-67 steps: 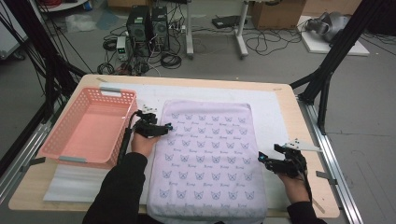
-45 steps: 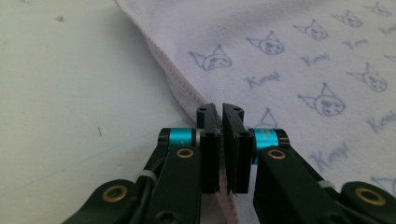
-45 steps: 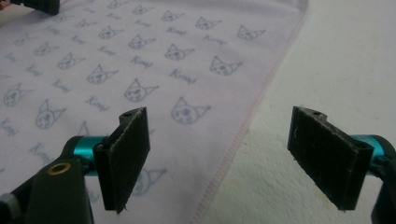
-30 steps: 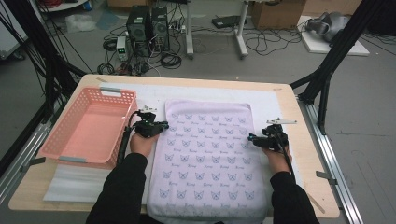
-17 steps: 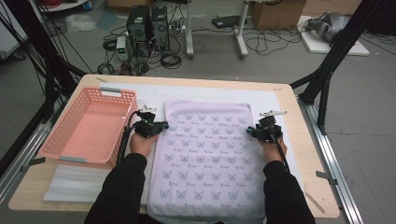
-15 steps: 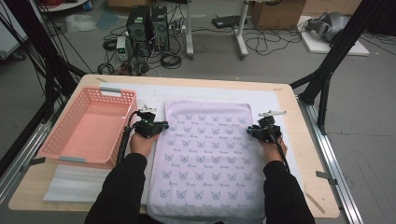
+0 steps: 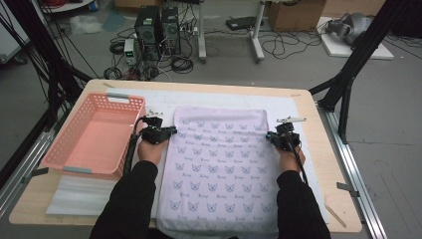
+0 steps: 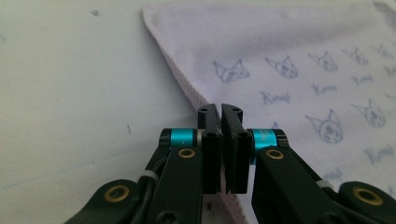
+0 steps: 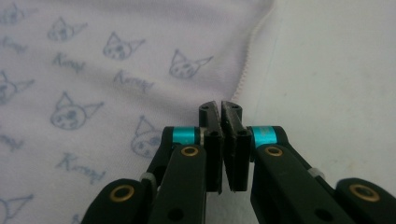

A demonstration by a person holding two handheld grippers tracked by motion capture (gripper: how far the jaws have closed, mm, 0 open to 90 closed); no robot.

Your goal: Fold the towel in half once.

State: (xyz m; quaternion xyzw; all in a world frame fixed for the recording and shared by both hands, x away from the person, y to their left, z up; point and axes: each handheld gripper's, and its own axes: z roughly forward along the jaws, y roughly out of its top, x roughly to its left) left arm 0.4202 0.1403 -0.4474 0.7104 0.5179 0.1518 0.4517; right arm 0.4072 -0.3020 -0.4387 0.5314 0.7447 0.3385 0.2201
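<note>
High view: towel [image 7: 219, 164] spread between both grippers, seemingly pinched at its edges

Pink basket [image 7: 94, 137] walls the left side; bare table [image 7: 318, 149] lies open right.

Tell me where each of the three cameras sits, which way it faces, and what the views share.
High view: above the person's side, facing forward and down on the table; both forearms, left gripper and right gripper show.
Left gripper view: rides the left gripper, looking along its shut jaws at the towel's left edge.
Right gripper view: rides the right gripper, its jaws having just closed on the right edge.
Shared: the cat-print towel on the white mat.
</note>
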